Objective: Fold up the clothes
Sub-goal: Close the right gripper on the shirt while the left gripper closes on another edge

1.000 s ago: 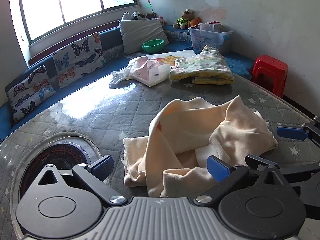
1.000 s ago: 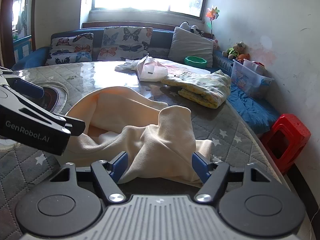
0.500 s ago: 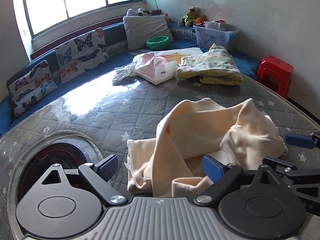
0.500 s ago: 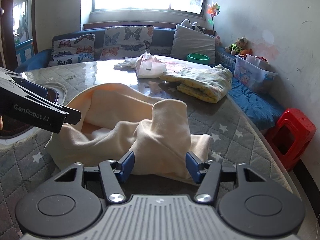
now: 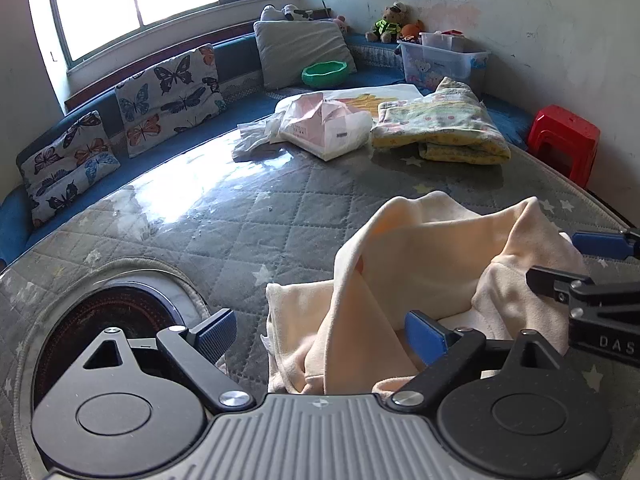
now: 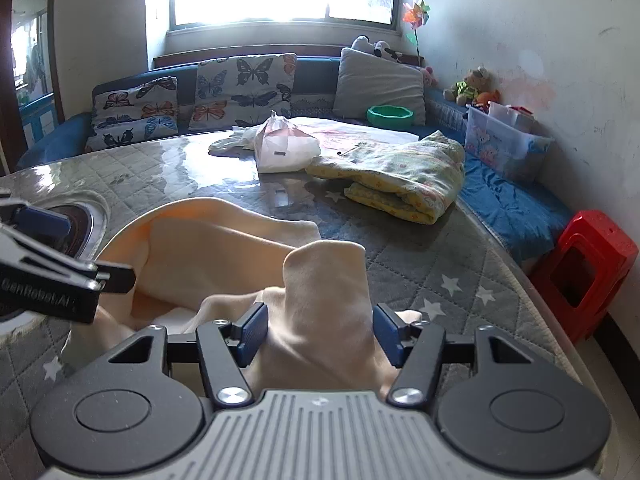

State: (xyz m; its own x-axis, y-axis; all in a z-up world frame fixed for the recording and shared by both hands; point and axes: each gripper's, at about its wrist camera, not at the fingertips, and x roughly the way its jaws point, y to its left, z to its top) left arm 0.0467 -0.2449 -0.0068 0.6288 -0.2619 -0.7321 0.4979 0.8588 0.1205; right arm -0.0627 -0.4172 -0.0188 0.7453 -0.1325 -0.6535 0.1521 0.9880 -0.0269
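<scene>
- Table (image 5: 248,216), round, grey quilted star-print cover under a glossy clear sheet, fills both views; round dark recess (image 5: 100,312) sits in it at the left near edge
- blue bench sofa (image 6: 320,72) runs behind the table under the window, with butterfly cushions (image 6: 244,84) and a grey cushion (image 6: 378,84)
- cream garment (image 5: 432,272), crumpled and unfolded, lies on the near right part of the table, a raised fold standing up in the middle of it
- folded yellow-green patterned cloth (image 5: 440,128) on the far side of the table, well apart from the cream garment; white plastic bag (image 5: 324,128) just beside it
- red stool (image 6: 592,272) on the floor off the table's right edge; clear storage box (image 6: 504,144) on the bench corner, green bowl (image 6: 390,116) near the grey cushion
- left gripper (image 5: 320,330) low over the garment's near left edge, jaws wide apart, cloth lying between them, not pinched
- right gripper (image 6: 320,330) at the garment's right end, jaws apart and straddling the raised fold, pads close to the cloth on both sides but not clamped
</scene>
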